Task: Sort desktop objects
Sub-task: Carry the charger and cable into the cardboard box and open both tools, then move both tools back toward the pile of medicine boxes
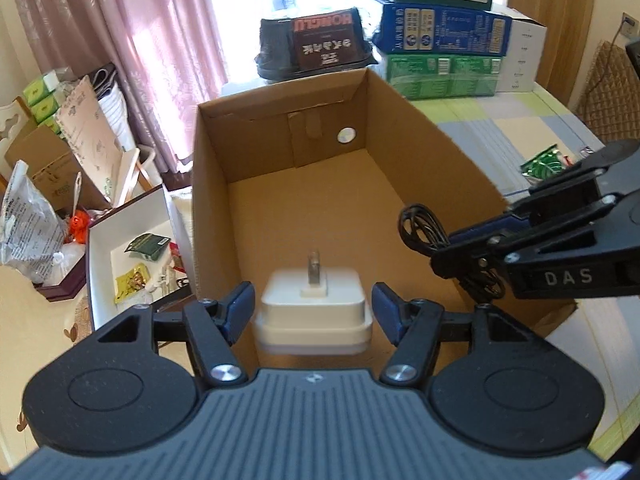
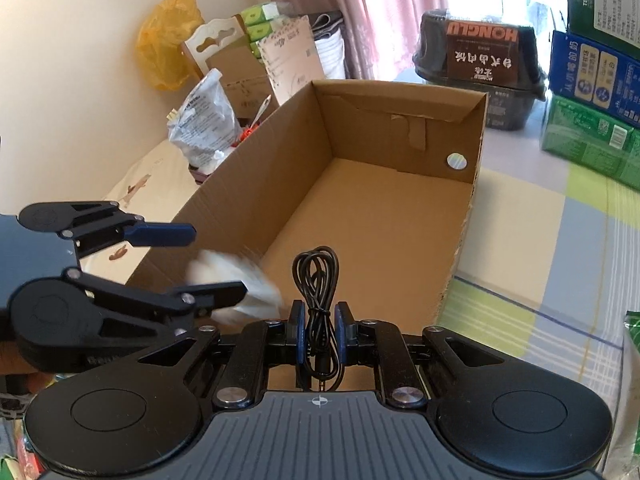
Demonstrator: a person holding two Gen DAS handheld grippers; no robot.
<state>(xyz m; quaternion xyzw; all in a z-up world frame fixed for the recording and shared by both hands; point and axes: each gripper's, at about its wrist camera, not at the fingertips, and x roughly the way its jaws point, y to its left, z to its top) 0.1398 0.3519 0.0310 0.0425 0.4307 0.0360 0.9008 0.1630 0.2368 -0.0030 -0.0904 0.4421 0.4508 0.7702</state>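
A: Where does the left gripper point(image 1: 313, 312) stand?

B: Over the near end of the open cardboard box point(image 1: 436, 152), its blue pads spread wide. The white charger point(image 1: 313, 312) sits between them with a gap on each side, so nothing pinches it. It is blurred in both views (whether it rests on the box floor cannot be told).

A: And the right gripper point(image 2: 319, 330)?

B: It is clenched on a coiled black cable point(image 2: 316, 276), the pads pressing the bundle from both sides. The loop stands up above the fingers and a jack plug pokes out below. From the left wrist view that gripper point(image 1: 460, 248) reaches in from the right, the cable point(image 1: 420, 226) hanging over the box's right wall.

A: The box itself?

B: Brown, flaps off, with a small round shiny sticker point(image 1: 346, 135) on the far inner wall. It stands on a pastel checked cloth point(image 2: 560, 240). Behind it lie a dark HONGLU package point(image 1: 320, 40) and stacked blue and green cartons point(image 1: 444, 52).
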